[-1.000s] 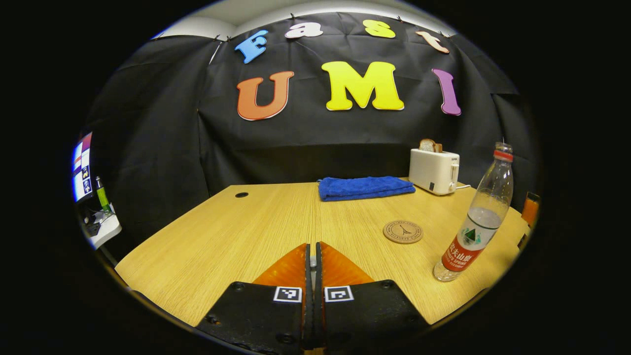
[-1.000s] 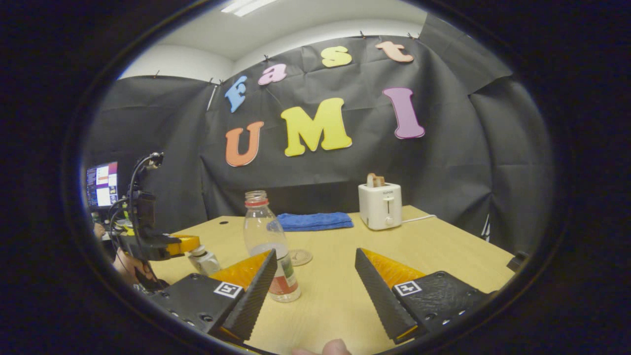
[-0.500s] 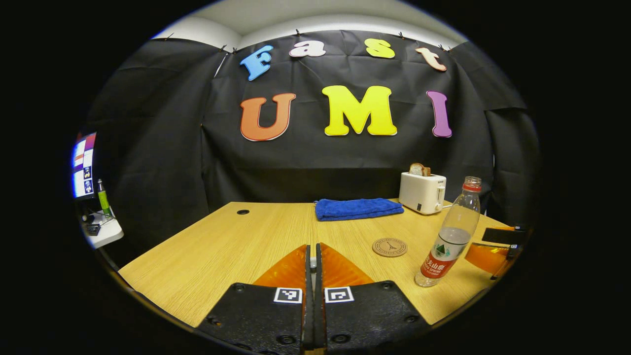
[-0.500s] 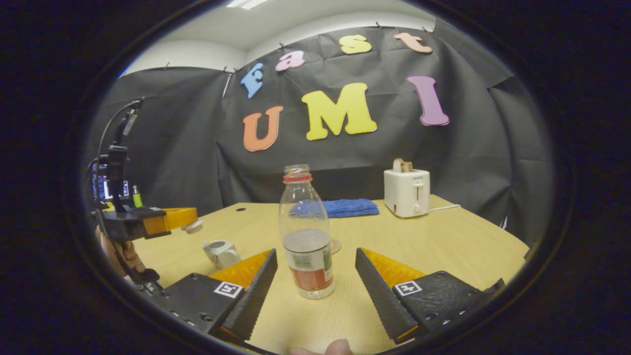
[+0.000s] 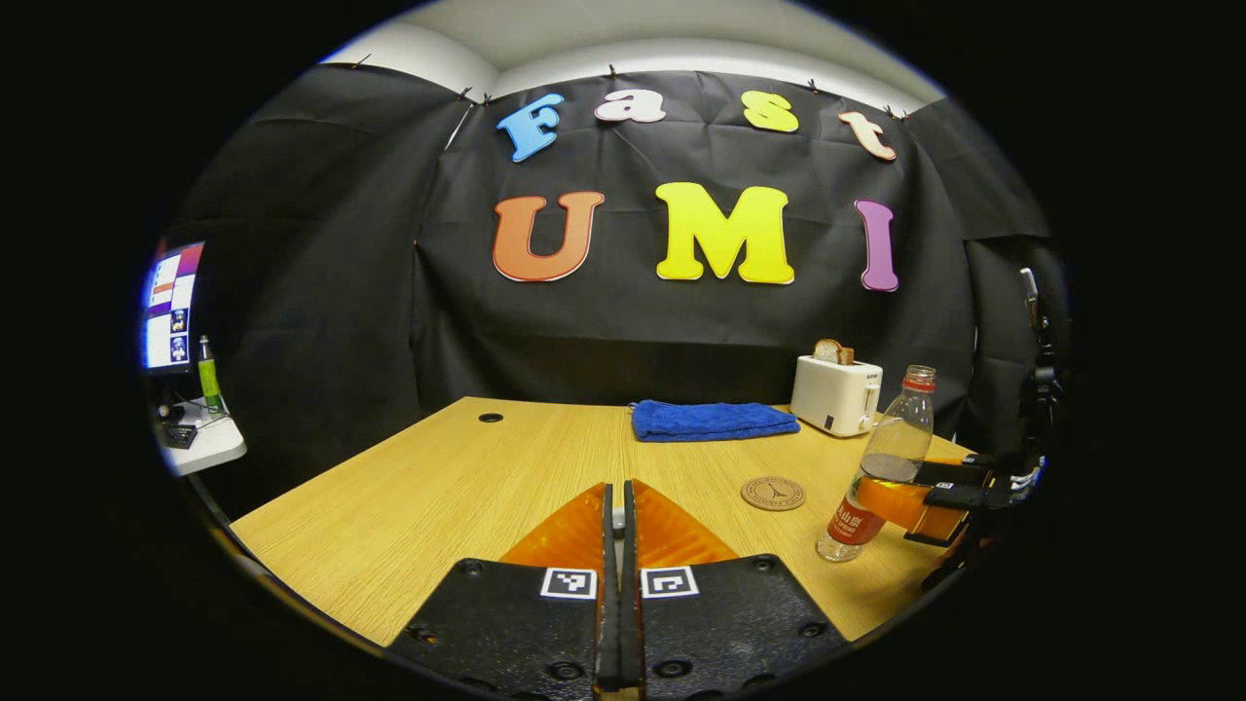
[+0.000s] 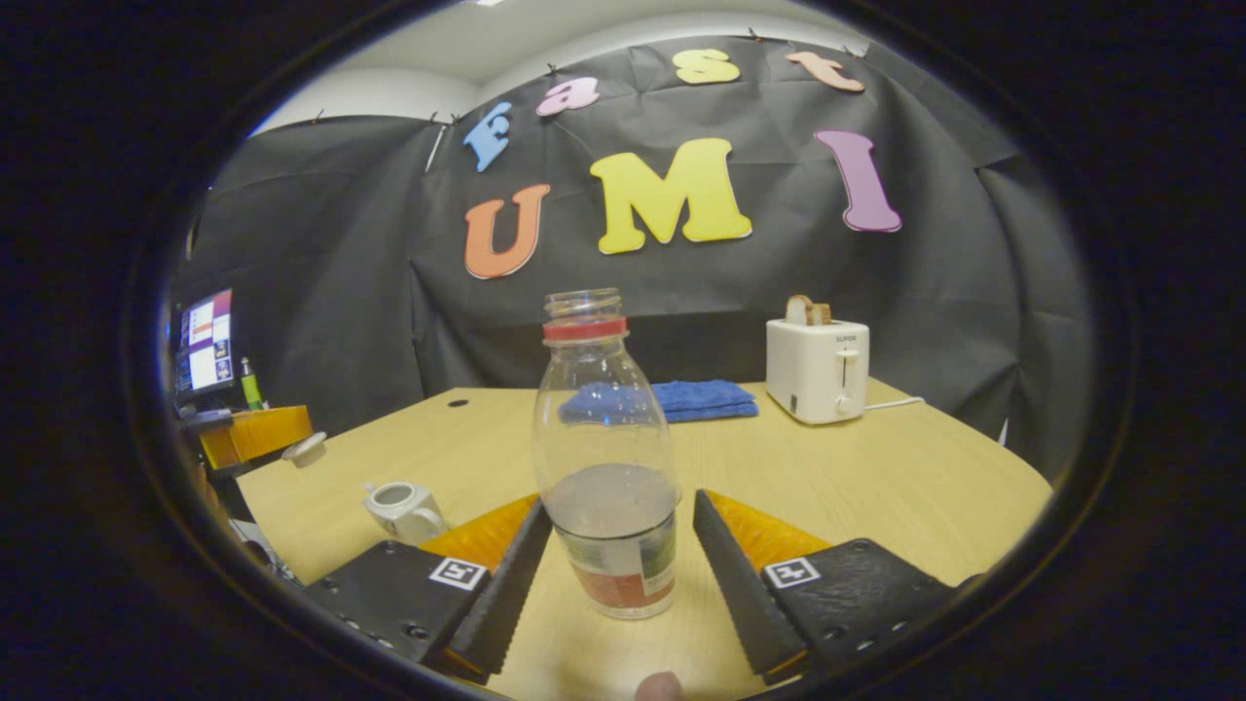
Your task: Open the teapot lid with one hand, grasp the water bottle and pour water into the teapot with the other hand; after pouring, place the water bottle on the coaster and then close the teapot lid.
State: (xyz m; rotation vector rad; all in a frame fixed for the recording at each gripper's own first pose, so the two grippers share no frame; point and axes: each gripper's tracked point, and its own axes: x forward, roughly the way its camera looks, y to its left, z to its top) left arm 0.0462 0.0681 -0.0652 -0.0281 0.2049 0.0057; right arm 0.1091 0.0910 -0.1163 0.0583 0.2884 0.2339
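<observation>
The bottle (image 6: 605,458) stands upright and uncapped on the table (image 6: 857,487), between the spread fingers of the right hand-held gripper (image 6: 613,570). The fingers flank its labelled lower part; whether either one touches it cannot be told, and no squeeze shows, so the grasp is judged not yet made. This straddling position suits a side grip low on the body, which would keep the open neck free for pouring.

Left of the bottle, the teapot (image 6: 401,506) sits with its mouth open. Its lid (image 6: 306,449) is held up and to the left of the pot, clear of the opening, at the tip of the left hand-held gripper (image 6: 255,433); in the left gripper view that gripper's own fingers (image 5: 584,531) lie pressed together with only a small pale thing, probably the lid's knob, in the slit between them. Lifting the lid aside leaves the pot ready to receive water.

Contents: the bottle holds water to roughly its middle. What is in the teapot cannot be seen.

The coaster (image 5: 773,493) lies bare on the table just left of the bottle in the left gripper view, reserved for the bottle after pouring. Behind the bottle lie a blue towel (image 6: 703,398) and a toaster (image 6: 816,370) with bread in its slot.
</observation>
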